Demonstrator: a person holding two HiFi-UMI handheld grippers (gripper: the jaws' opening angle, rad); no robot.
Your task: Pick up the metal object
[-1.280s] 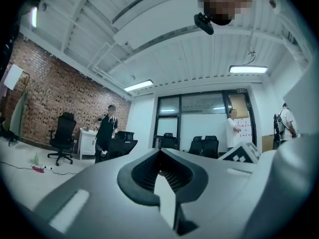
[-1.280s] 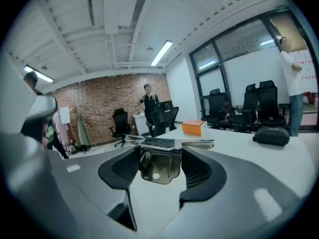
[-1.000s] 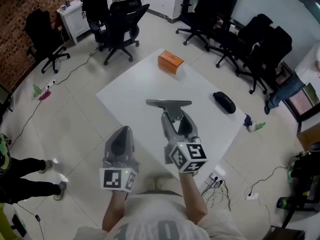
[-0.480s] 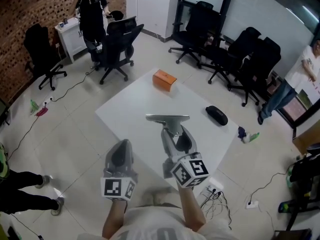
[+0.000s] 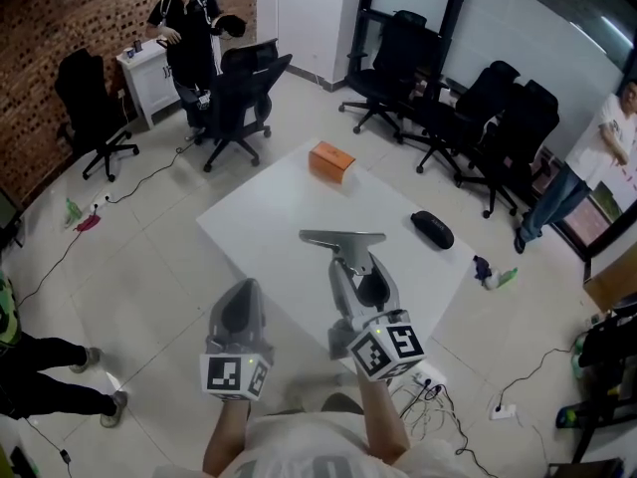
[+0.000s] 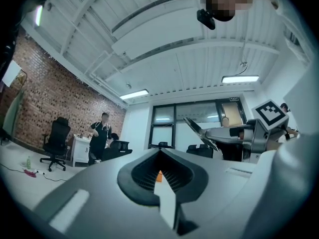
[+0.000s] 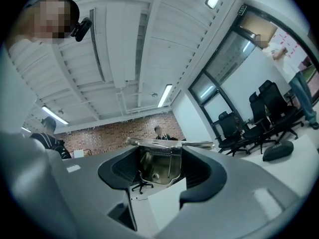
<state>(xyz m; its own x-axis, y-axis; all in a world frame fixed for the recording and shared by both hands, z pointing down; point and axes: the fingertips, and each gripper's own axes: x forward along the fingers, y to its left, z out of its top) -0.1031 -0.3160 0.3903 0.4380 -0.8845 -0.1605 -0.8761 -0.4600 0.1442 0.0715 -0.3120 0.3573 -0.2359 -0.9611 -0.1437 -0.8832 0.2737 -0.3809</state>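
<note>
The metal object, a grey tool with a wide flat bar across its far end, hangs in the air above the white table. My right gripper is shut on its narrower body, and the bar sticks out beyond the fingertips. In the right gripper view the metal object fills the gap between the pads, its bar running across the top. My left gripper is held low on the left, off the table's near edge, shut with nothing in it. In its own view the left gripper points level across the room.
An orange box lies near the table's far corner and a black oblong case near its right edge. Office chairs ring the far side. A person stands by a cabinet at the back left. Cables and a power strip lie on the floor.
The head view has shifted a little, so the table sits slightly lower and further right. My right gripper still holds the metal object aloft; the left gripper has barely moved.
</note>
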